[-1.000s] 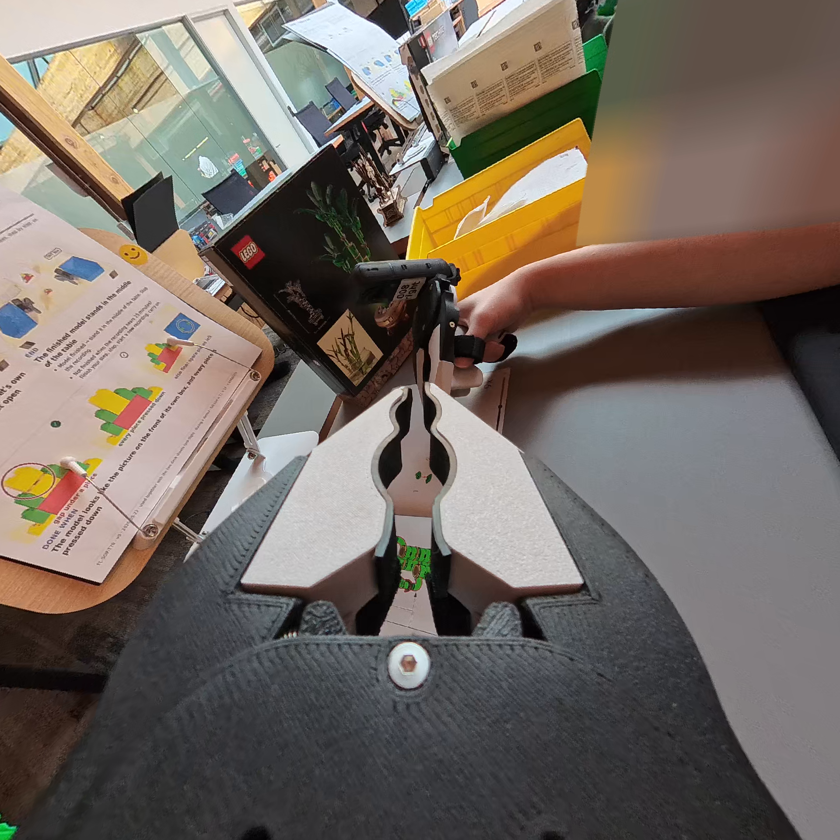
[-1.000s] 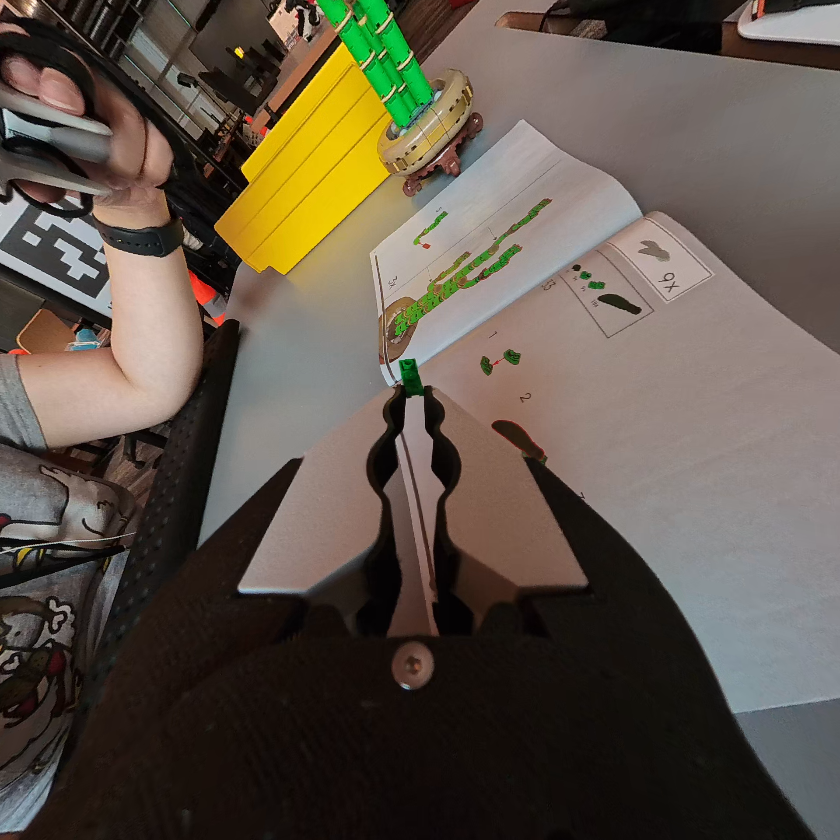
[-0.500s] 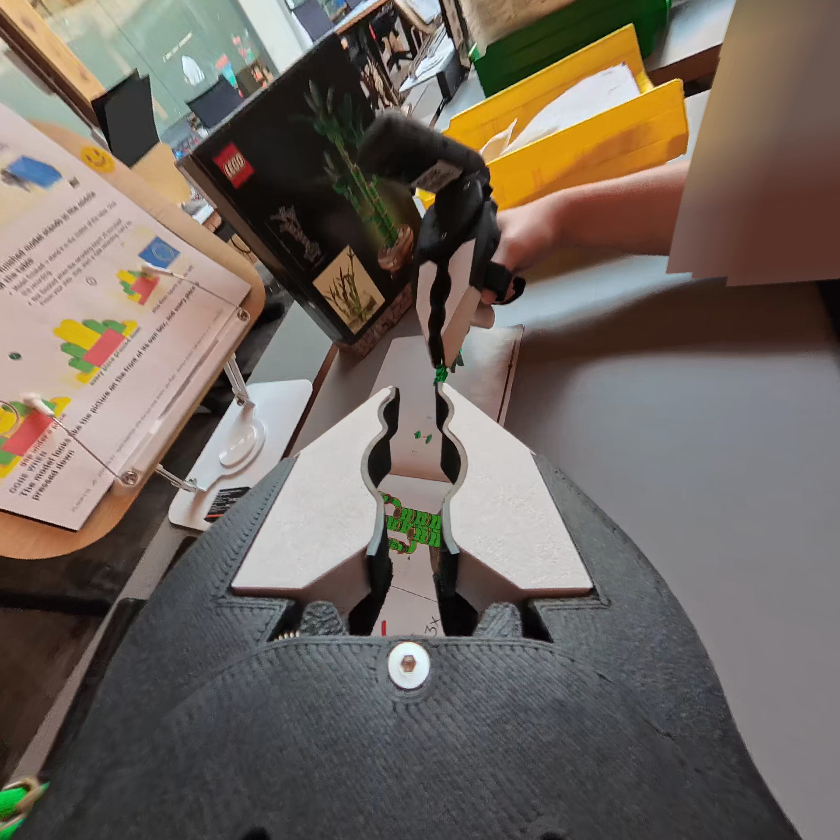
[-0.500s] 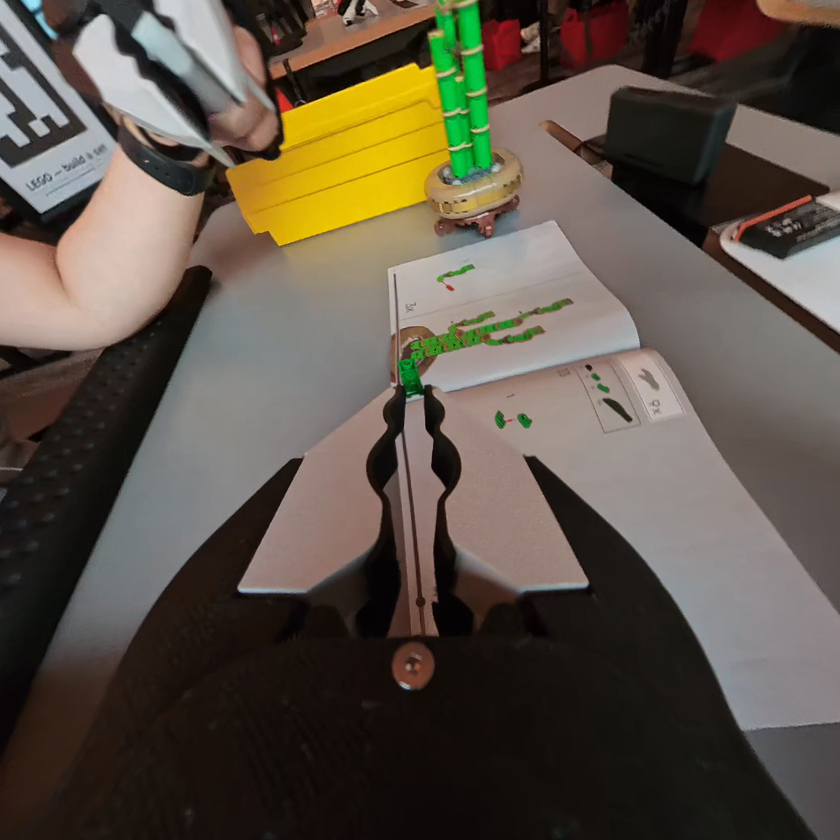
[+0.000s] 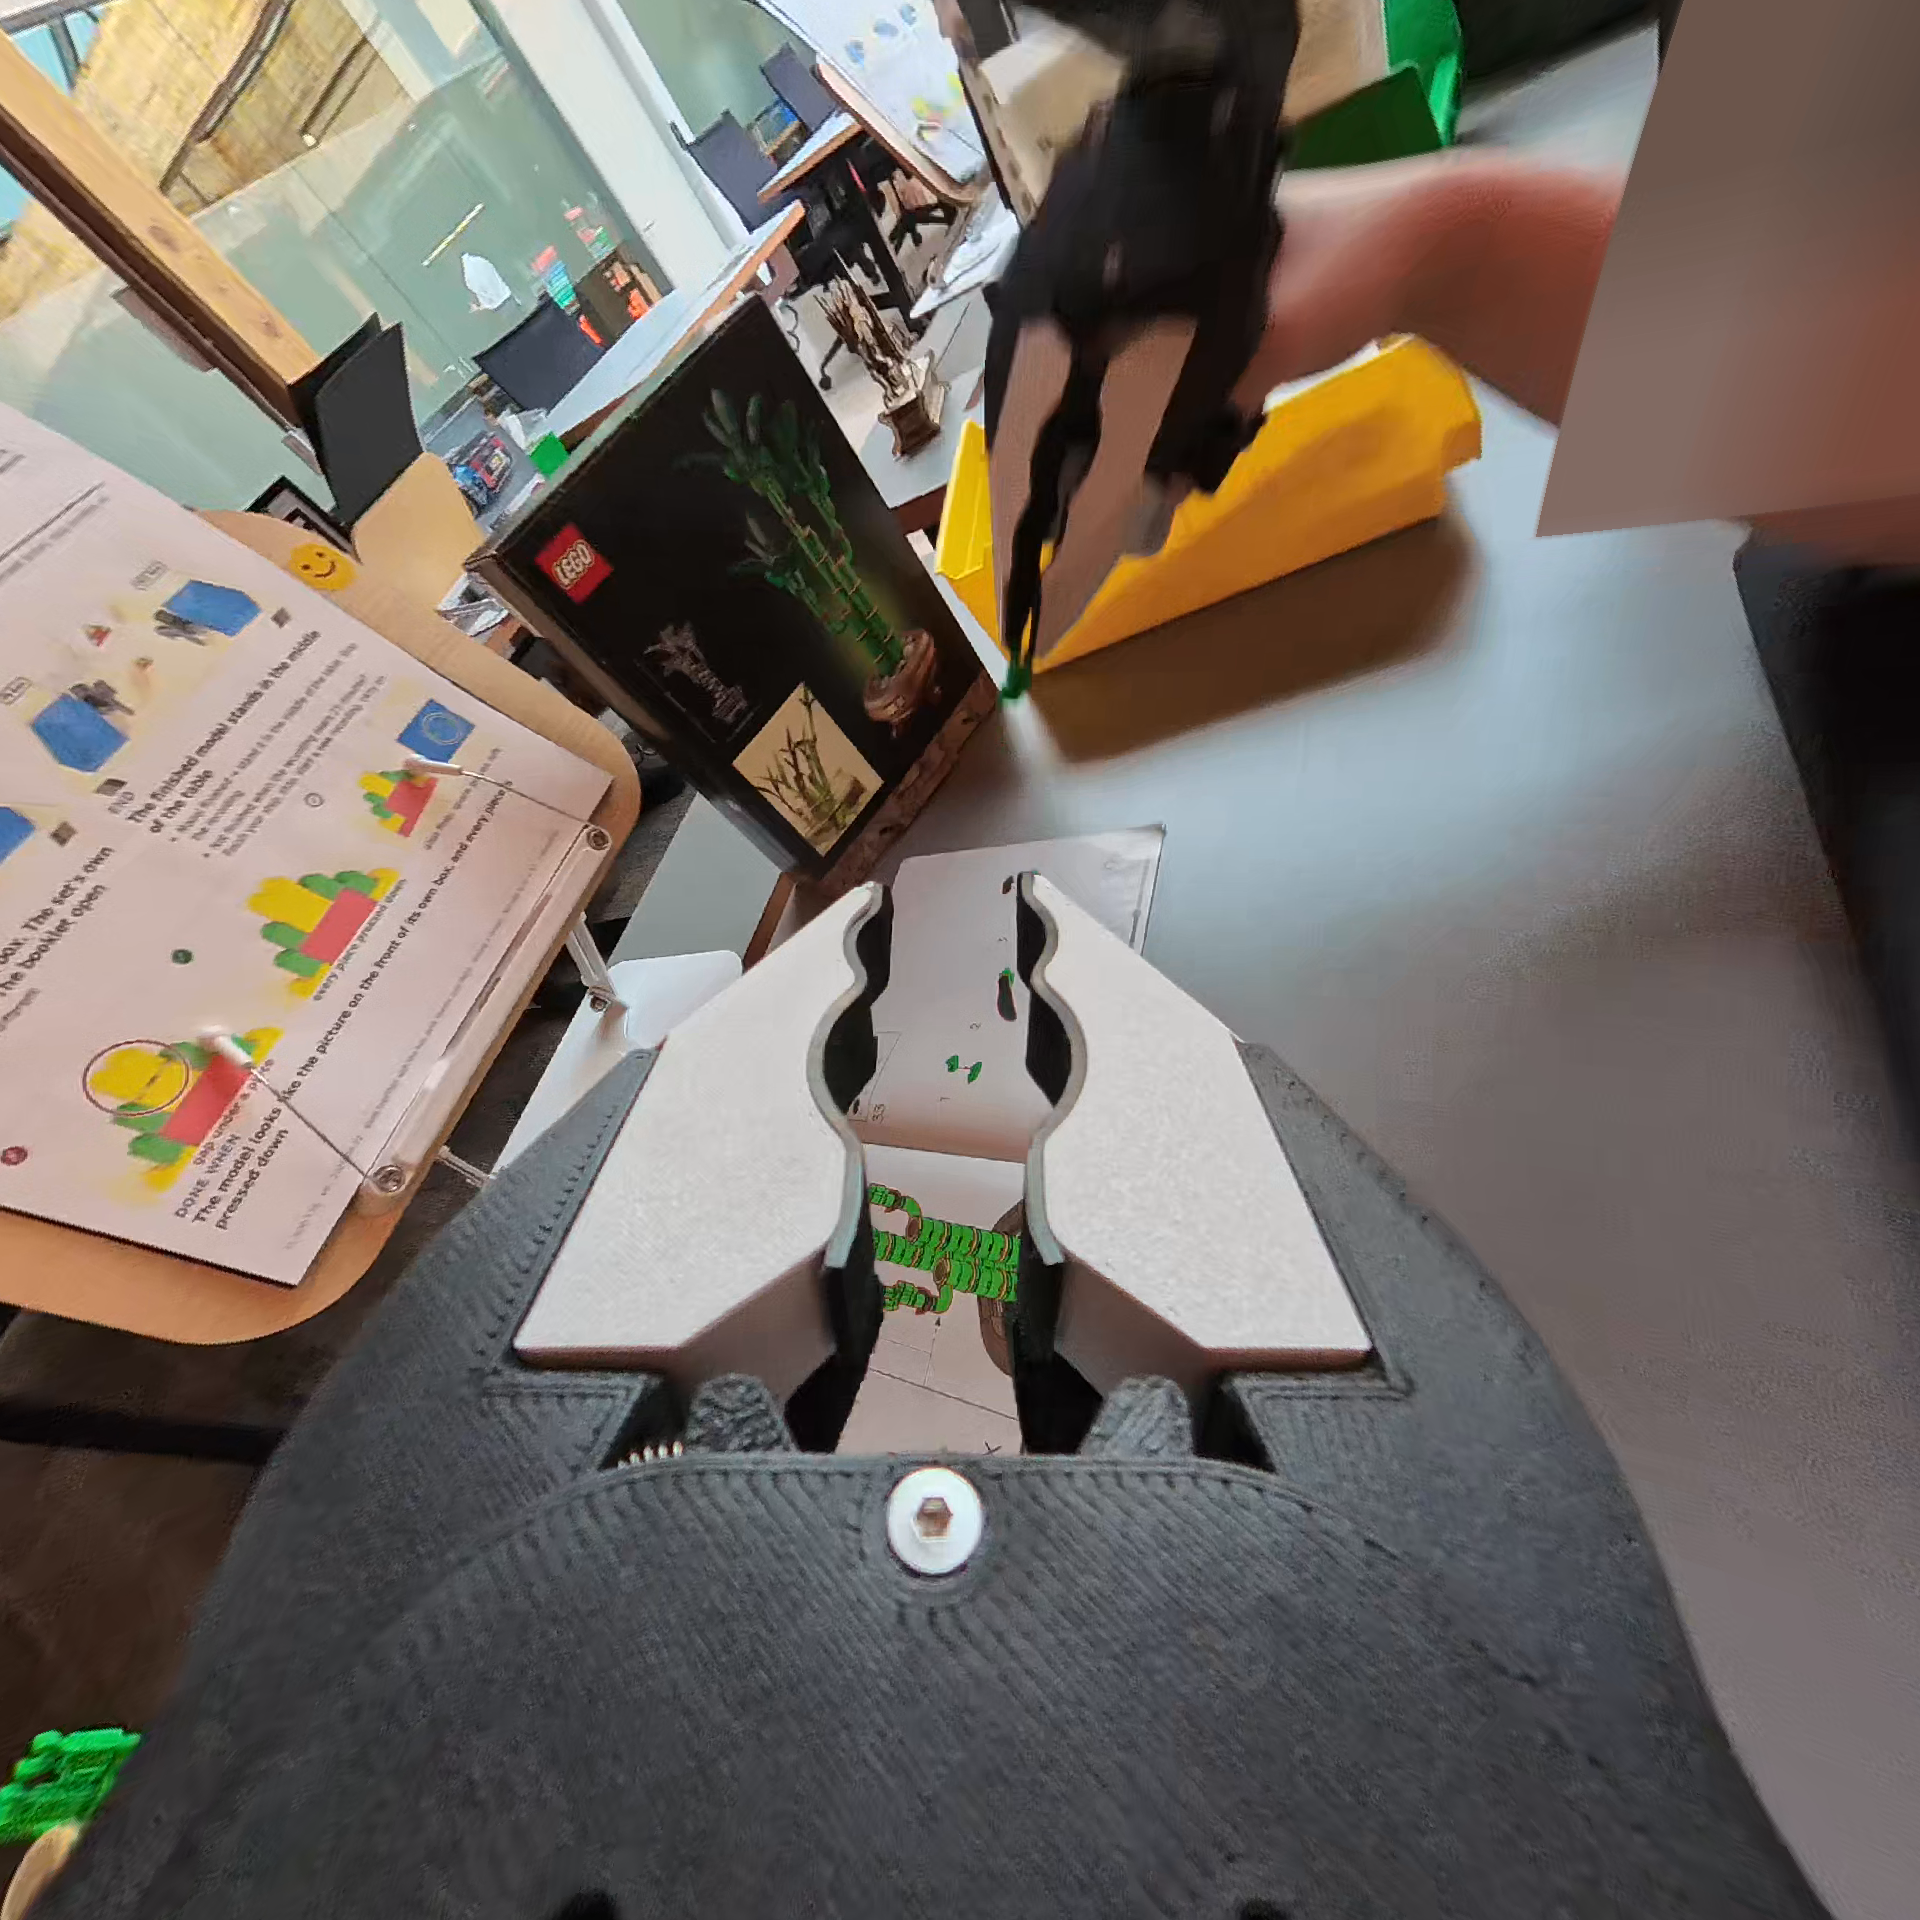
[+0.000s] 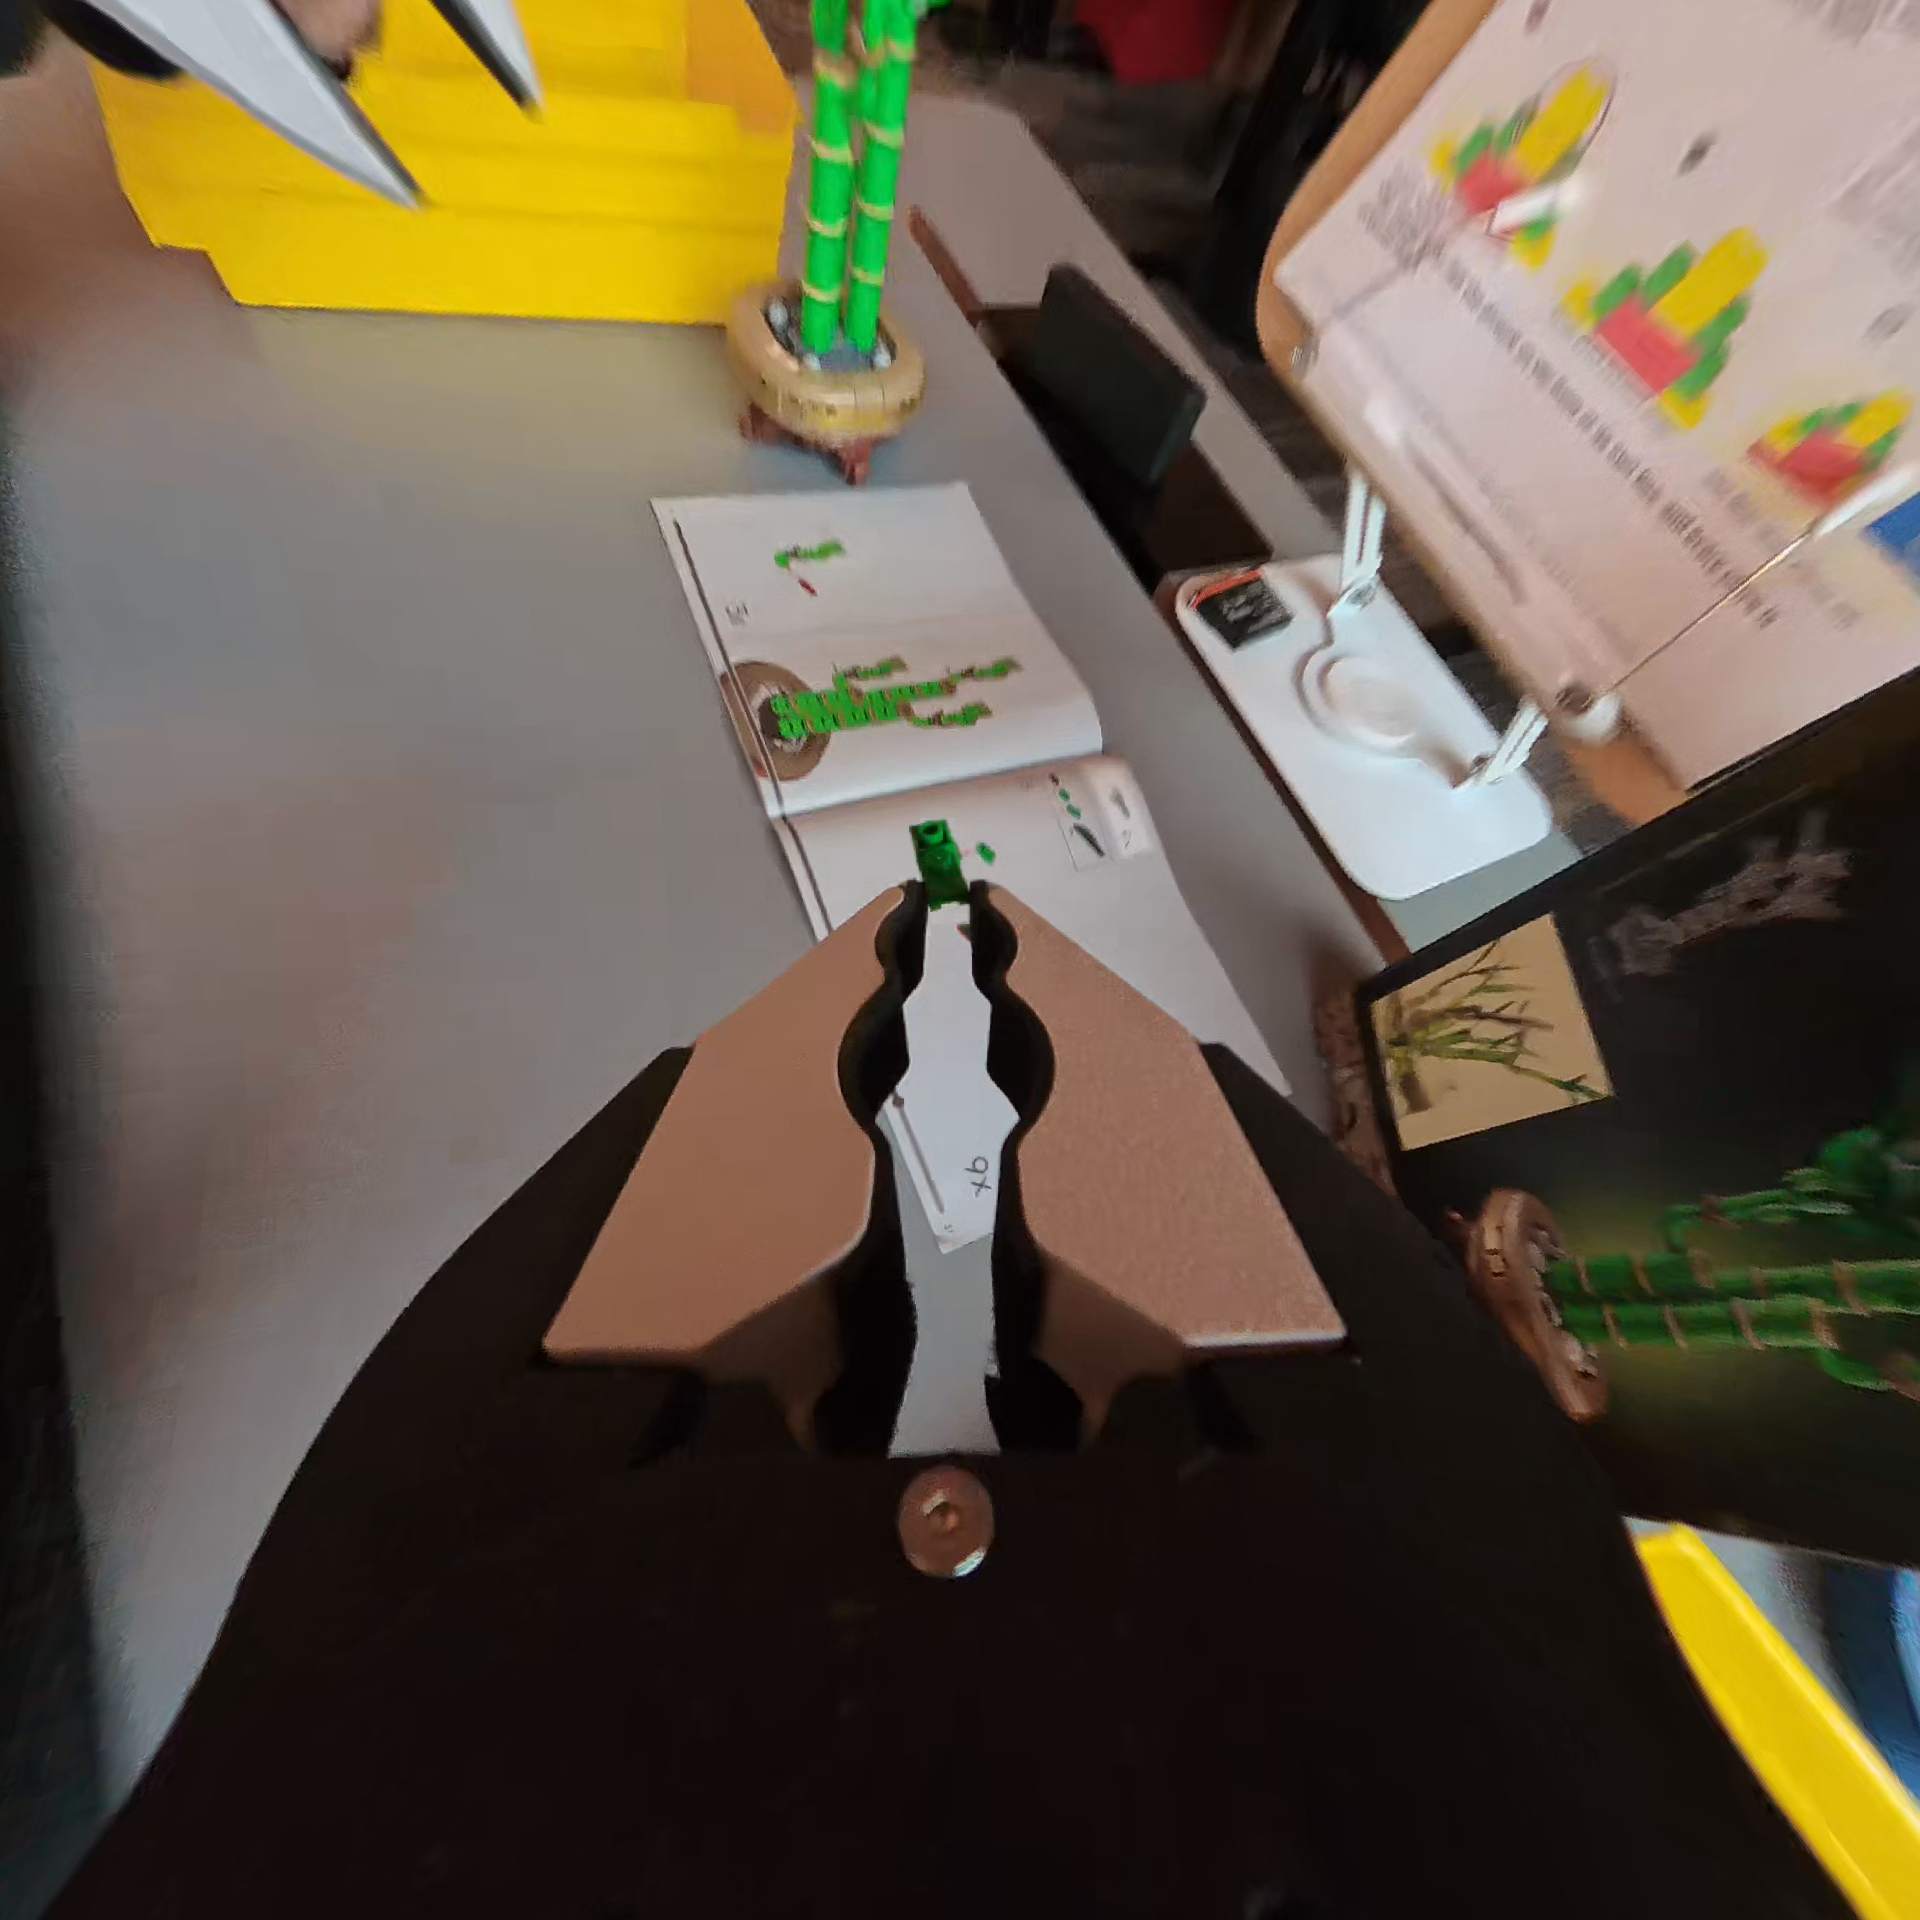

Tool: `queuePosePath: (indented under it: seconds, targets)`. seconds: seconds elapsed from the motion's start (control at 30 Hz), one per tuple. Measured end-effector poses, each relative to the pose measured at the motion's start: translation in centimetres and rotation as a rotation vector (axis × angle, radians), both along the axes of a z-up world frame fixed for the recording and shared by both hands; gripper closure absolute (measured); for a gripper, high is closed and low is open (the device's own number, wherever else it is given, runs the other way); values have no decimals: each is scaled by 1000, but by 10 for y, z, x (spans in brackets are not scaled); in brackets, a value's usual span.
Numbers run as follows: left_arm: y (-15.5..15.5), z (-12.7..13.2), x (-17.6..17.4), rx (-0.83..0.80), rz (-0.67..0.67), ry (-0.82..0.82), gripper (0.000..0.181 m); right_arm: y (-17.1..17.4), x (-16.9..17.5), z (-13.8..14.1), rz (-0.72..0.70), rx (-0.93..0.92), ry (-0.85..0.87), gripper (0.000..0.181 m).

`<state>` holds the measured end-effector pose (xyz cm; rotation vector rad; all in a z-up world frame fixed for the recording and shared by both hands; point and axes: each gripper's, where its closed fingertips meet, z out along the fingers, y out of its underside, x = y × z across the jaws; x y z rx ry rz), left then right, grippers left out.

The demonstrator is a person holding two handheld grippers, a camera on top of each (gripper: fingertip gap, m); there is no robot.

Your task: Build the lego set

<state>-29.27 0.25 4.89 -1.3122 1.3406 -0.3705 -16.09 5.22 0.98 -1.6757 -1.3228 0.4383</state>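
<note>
My right gripper (image 6: pixel 948 899) is shut on a small green Lego piece (image 6: pixel 940 862) and holds it in the air above the open instruction booklet (image 6: pixel 883 665). The bamboo model (image 6: pixel 847 208), green stalks in a tan pot, stands on the grey table (image 6: pixel 364 727) beyond the booklet. My left gripper (image 5: pixel 954 894) is open and empty above the booklet (image 5: pixel 1081 883). The left wrist view shows the right gripper (image 5: pixel 1023 623) raised and blurred, with the green piece (image 5: pixel 1013 681) at its tips. The right wrist view shows the left gripper's fingers (image 6: pixel 312 114) at the top left, spread apart.
A black Lego box (image 5: pixel 748 623) stands past the booklet and shows at the right of the right wrist view (image 6: pixel 1662 1143). A yellow bin (image 6: pixel 468 208) sits behind the model. A wooden stand with a printed sheet (image 5: pixel 260 883) is at the left. Loose green bricks (image 5: pixel 62 1777) lie near. The tips of one gripper are about 15 cm away from the tips of the other. My right tips are about 40 cm from the bamboo model (image 6: pixel 847 208), my left tips only 30 cm.
My left gripper has opened from nearly shut to wide. My right gripper, still gripping the green piece, has lifted and swung so its view turns toward the box and stand.
</note>
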Motion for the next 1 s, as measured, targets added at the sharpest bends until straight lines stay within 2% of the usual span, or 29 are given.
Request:
queuePosePath:
  seconds: [0.1, 0.17, 0.23, 0.33, 0.4, 0.47, 0.6, 0.67, 0.77, 0.83, 1.0]
  targets:
    - [-1, 1, 6, 24, -26, -6, 161, -29, -6, 29, 3, 183, -18, 174]
    - [0, 2, 10, -14, -49, -33, 161, -42, -10, 19, -15, 138, -19, 174]
    - [2, -1, 10, -37, -54, -37, 162, -51, -21, -1, -6, 78, 49, 174]
    - [9, -4, -2, -29, -20, -29, 164, -55, -55, -46, 91, -49, 231, 175]
    - [13, -1, -12, -42, 0, -59, 166, -55, -76, -80, 151, -177, 231, 175]
    - [17, 3, -22, -56, 17, -91, 168, -54, -89, -108, 186, -237, 153, 175]
    - [21, -5, -40, -92, 41, -76, 170, -55, -98, -142, 243, -299, 104, 174]
    - [20, -22, -41, -153, 19, -38, 168, -51, -96, -142, 238, -289, 125, 174]
    - [28, -57, -30, -260, 2, 30, 160, -43, -89, -127, 220, -254, 214, 174]
    - [28, -80, -9, -306, -43, 73, 152, -39, -86, -113, 217, -199, 263, 174]
    - [20, -117, 39, -325, -140, 121, 155, -40, -83, -97, 219, -88, 280, 174]
